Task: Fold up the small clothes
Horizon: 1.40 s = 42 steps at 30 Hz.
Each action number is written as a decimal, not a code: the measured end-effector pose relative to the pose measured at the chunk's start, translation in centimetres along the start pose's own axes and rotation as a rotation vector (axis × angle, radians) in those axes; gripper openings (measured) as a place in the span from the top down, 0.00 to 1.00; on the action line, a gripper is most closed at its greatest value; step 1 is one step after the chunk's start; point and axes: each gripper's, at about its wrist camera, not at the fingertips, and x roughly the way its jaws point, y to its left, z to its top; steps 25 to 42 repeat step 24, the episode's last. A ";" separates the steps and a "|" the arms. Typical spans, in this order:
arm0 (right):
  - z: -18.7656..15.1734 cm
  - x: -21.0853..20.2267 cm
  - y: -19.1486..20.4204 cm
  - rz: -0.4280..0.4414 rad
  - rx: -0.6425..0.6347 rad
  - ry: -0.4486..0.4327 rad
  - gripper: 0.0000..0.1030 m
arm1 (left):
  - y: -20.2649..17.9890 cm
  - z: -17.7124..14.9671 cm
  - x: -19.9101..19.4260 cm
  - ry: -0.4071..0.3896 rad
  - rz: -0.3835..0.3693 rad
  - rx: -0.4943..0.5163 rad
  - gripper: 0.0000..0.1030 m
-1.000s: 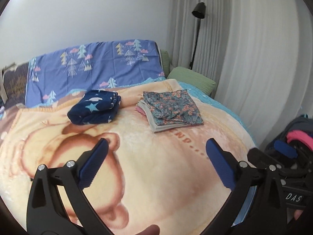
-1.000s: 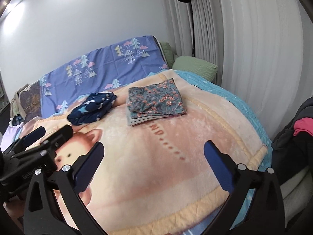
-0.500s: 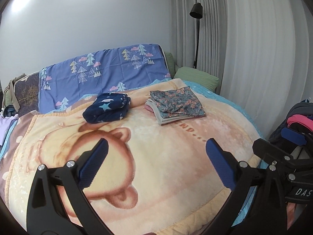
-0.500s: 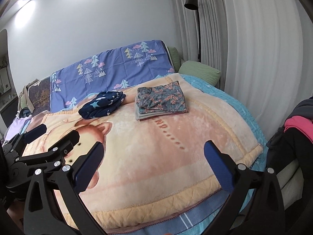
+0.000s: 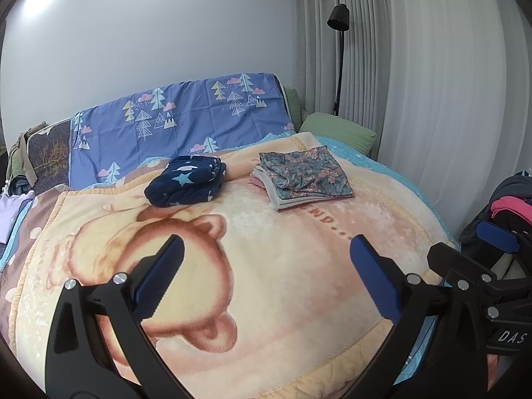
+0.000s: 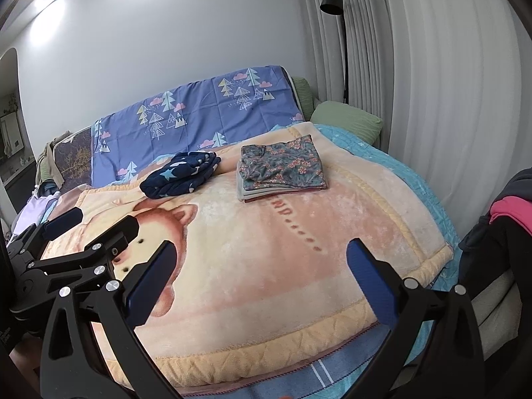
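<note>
You have pulled both grippers back from the bed since a second ago, so the folded stack (image 5: 304, 176) and the navy star bundle (image 5: 186, 181) now sit smaller and farther up the blanket (image 5: 266, 282), and its near hem shows in the right wrist view. The stack, floral piece on top, lies toward the blanket's far right; you can only see thin edges of the layers under it, too little to count them. The bundle lies just left of it, apart, near the tree-print sheet (image 5: 179, 119). Your left gripper (image 5: 266, 274) is spread wide and holds nothing; your right gripper (image 6: 257, 274) is the same, with bare blanket between and ahead of both. At the right edge, dark and pink clothes (image 6: 508, 212) are cut off by the frame. The lamp (image 5: 339, 20) stands by the curtain (image 5: 432, 83).
</note>
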 end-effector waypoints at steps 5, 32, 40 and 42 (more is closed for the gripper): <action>-0.2 0.0 -0.4 -0.004 0.010 0.003 0.01 | 0.0 0.0 0.0 0.003 -0.003 -0.001 0.02; 0.4 -1.1 -0.1 0.013 0.009 -0.029 0.01 | 0.6 0.1 -1.1 0.001 -0.016 -0.018 0.02; 0.4 -1.1 -0.1 0.013 0.009 -0.029 0.01 | 0.6 0.1 -1.1 0.001 -0.016 -0.018 0.02; 0.4 -1.1 -0.1 0.013 0.009 -0.029 0.01 | 0.6 0.1 -1.1 0.001 -0.016 -0.018 0.02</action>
